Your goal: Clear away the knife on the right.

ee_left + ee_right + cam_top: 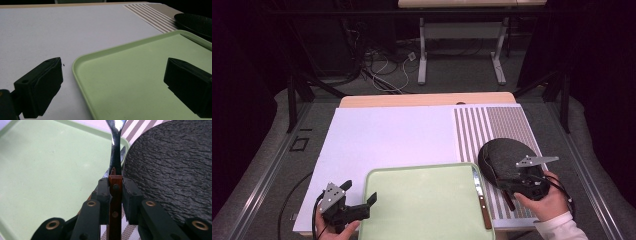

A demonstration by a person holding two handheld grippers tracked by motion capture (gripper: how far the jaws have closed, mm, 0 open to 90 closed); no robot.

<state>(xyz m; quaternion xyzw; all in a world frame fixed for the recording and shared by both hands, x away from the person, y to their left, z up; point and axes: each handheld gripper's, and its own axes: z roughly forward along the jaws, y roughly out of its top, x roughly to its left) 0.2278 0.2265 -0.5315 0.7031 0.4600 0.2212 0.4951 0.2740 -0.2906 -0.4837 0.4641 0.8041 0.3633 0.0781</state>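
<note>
My right gripper (115,182) is shut on the brown wooden handle of a metal utensil (115,147); its head is cut off at the top edge, so I cannot tell what kind it is. The utensil points between the light green tray (37,170) and the textured black plate (175,165). In the high view, my right gripper (508,186) sits at the plate's (502,152) near edge. A wood-handled knife (479,197) lies along the tray's (422,166) right rim. My left gripper (360,192) stands open, empty, astride the tray's near-left corner (77,72).
The tray rests on a white board (382,135). A brown-and-white striped mat (497,125) lies under the plate at the right. Past the table stand another table's metal legs (423,50) and loose cables (387,65) on the floor.
</note>
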